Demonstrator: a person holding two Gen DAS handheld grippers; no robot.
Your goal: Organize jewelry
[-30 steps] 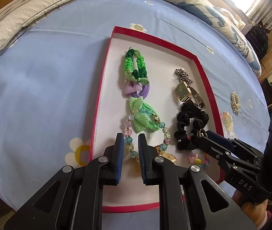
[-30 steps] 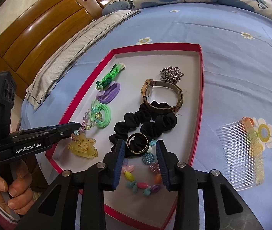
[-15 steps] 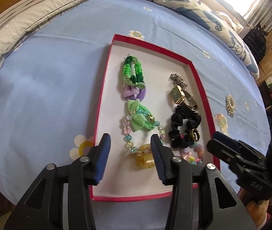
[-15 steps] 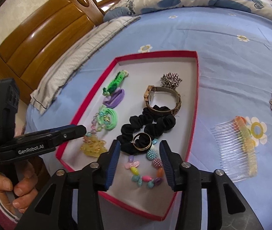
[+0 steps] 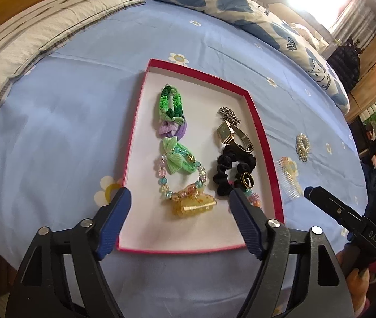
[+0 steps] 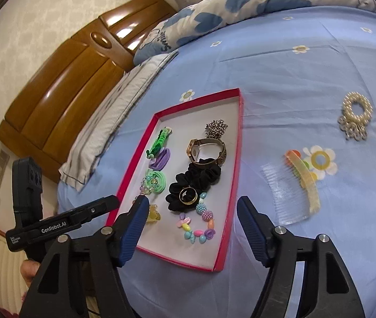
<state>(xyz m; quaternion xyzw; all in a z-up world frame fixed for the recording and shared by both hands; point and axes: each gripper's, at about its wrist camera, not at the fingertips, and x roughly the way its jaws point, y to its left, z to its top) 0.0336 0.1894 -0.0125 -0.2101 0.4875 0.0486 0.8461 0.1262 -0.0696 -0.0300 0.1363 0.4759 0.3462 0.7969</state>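
Observation:
A red-rimmed tray (image 5: 263,137) (image 6: 237,156) lies on the blue bedsheet. It holds green and purple hair ties (image 5: 172,106), a beaded bracelet (image 5: 180,177), a yellow claw clip (image 5: 191,205), a gold watch (image 5: 230,132) (image 6: 206,151), a chain (image 6: 215,127), a black scrunchie (image 5: 230,169) (image 6: 195,180) with a gold ring (image 5: 247,179) (image 6: 188,195) on it, and a pastel bead bracelet (image 6: 198,225). A clear comb (image 6: 294,188) and a pearl scrunchie (image 6: 356,114) lie on the sheet right of the tray. My left gripper (image 5: 178,217) and right gripper (image 6: 191,225) are open, empty, above the tray's near end.
A striped pillow (image 5: 28,45) lies to the left and a heart-print duvet (image 5: 214,2) at the far side. A wooden headboard (image 6: 68,79) stands behind. The bed's near edge runs just under both grippers.
Both grippers have opened wide and pulled back up from the tray. The gold ring, held by the right gripper earlier, now rests on the black scrunchie.

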